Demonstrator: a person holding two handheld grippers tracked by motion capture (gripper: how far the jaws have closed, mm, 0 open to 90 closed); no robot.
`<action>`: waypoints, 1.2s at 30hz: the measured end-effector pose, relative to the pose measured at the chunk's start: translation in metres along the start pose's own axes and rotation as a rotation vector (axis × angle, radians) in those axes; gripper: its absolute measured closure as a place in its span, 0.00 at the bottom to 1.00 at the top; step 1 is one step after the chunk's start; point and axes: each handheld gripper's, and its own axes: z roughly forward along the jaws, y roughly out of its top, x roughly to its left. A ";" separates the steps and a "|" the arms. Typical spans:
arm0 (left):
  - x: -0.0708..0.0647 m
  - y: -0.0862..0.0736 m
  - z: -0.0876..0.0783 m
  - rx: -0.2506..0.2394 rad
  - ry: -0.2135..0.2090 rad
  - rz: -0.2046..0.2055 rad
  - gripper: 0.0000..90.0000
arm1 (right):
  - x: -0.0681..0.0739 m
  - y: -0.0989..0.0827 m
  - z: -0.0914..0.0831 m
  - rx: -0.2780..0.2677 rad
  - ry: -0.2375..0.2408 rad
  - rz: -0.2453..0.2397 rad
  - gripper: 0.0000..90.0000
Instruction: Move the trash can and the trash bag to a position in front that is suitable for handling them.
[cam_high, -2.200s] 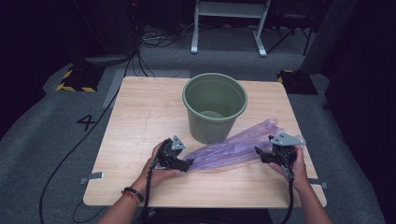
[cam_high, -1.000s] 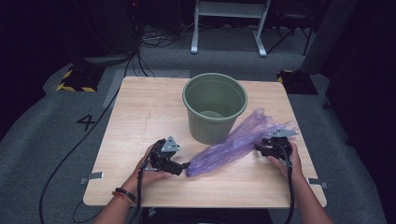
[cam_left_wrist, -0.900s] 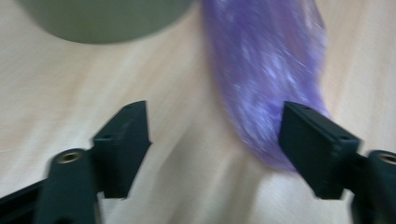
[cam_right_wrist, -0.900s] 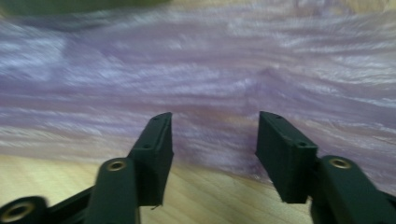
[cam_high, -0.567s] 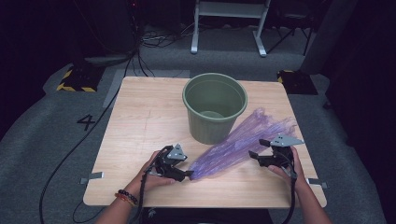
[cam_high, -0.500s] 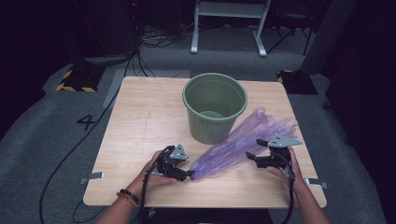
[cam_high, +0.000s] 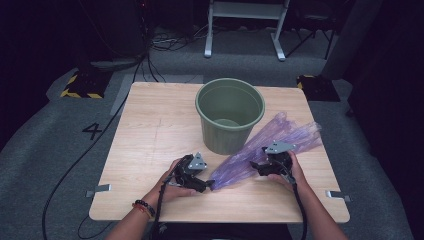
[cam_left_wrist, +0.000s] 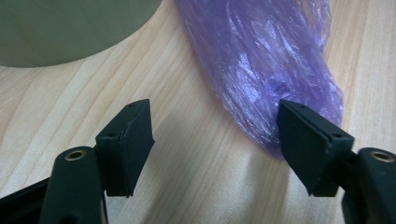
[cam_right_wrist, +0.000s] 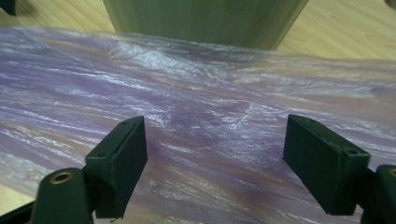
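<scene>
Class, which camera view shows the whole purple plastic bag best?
The high view: the purple plastic bag lies full length on the table, beside the green bucket. The left gripper view gives its bunched end at one pad; the right gripper view gives a flat stretch of film.

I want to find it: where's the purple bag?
In the high view, the purple bag lies flat on the table's right side, just right of the green bucket.

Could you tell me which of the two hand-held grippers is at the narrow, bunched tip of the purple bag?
The left hand-held gripper: the purple bag tapers to a point beside its jaws. The right hand-held gripper sits over the bag's wider middle.
</scene>
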 end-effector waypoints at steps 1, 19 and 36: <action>0.000 0.000 0.000 0.001 0.002 0.004 0.31 | 0.000 0.000 0.002 0.006 0.000 0.001 0.27; 0.007 -0.006 -0.006 0.014 0.032 -0.038 0.20 | -0.010 0.002 0.015 0.035 0.060 0.078 0.37; 0.024 -0.037 -0.047 0.014 0.133 -0.125 0.18 | -0.017 0.000 0.013 -0.003 0.038 0.095 0.86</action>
